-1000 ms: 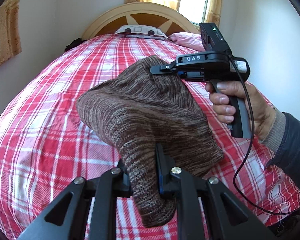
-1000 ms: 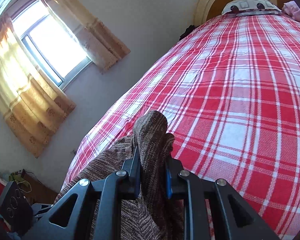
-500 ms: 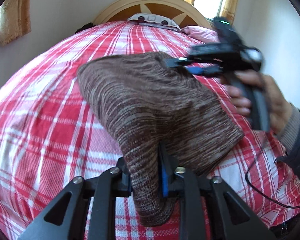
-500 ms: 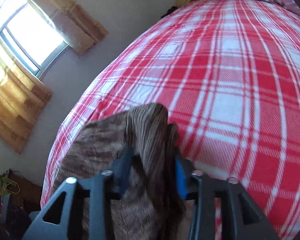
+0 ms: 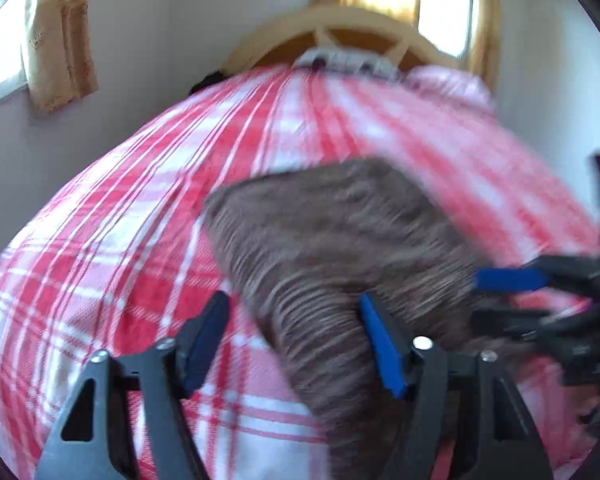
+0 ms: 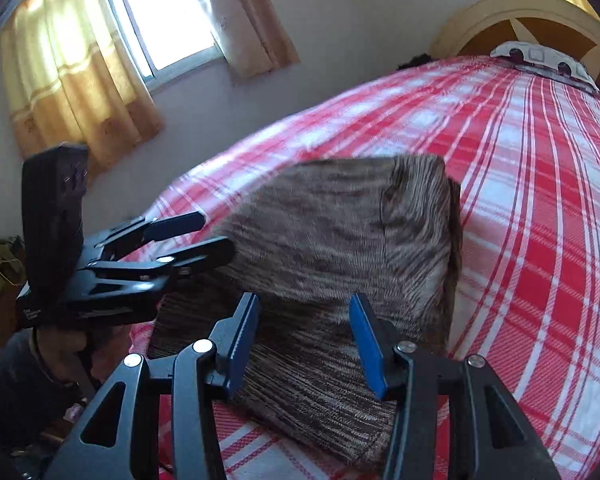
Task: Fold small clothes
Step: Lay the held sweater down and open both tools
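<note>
Lying folded on the bed (image 6: pixel 540 184), the knit (image 6: pixel 340 232) was released; both the left gripper (image 5: pixel 292 340) and the right gripper (image 6: pixel 302 340) stood apart. Next probably: smoothing or a second fold.

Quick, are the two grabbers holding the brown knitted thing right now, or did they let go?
Left gripper: open, not clamping the brown knit garment.
Right gripper: open, garment released.

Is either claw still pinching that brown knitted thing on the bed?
No, both the right claw and left claw are spread open, with the brown knitted garment lying loose on the plaid bedspread.
</note>
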`<state>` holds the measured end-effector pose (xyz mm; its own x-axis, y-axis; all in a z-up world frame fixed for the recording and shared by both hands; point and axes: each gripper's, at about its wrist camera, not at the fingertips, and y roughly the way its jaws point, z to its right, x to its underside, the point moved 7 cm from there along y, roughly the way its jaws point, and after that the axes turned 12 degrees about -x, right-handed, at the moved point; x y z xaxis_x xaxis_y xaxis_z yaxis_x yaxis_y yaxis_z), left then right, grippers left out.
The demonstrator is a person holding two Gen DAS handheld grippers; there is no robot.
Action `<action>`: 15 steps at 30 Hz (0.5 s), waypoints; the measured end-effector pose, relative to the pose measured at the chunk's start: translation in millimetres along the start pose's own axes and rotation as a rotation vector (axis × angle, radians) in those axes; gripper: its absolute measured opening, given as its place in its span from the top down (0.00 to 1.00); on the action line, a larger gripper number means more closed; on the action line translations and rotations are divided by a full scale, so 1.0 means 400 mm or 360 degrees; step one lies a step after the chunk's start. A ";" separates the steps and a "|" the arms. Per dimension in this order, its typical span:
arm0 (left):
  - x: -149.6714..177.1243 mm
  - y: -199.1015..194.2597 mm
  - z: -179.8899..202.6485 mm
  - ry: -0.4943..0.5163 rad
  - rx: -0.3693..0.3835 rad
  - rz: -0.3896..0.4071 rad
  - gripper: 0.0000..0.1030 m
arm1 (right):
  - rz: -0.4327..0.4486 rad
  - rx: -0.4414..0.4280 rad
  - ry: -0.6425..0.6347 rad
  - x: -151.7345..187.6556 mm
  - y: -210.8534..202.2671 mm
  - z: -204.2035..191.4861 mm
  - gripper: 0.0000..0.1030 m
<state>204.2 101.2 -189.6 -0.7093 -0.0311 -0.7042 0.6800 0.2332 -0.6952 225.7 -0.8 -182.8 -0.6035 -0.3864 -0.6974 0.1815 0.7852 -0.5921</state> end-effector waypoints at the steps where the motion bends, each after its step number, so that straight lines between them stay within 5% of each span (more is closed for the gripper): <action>1: 0.021 0.023 -0.012 -0.0052 0.0035 -0.0038 0.28 | -0.0029 0.0084 0.0003 0.015 0.017 0.014 0.53; 3: 0.043 0.038 -0.053 -0.0216 0.0120 -0.0055 0.16 | -0.0091 0.0163 0.0072 0.053 0.034 0.049 0.53; 5: 0.052 0.047 -0.082 -0.0347 0.0236 -0.0094 0.15 | -0.0028 0.0094 0.0080 0.071 0.021 0.052 0.53; 12: 0.101 -0.004 -0.093 -0.0398 0.0253 -0.0032 0.15 | -0.0038 0.0134 0.0051 0.123 -0.001 0.032 0.53; 15: 0.147 -0.048 -0.091 -0.0283 0.0209 0.0004 0.13 | -0.0021 0.0159 0.0048 0.149 -0.020 0.023 0.52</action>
<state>142.6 130.2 -212.3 -0.6715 -0.2046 -0.7122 0.7083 0.1053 -0.6980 195.4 -34.6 -223.3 -0.6291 -0.3808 -0.6777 0.2488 0.7273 -0.6396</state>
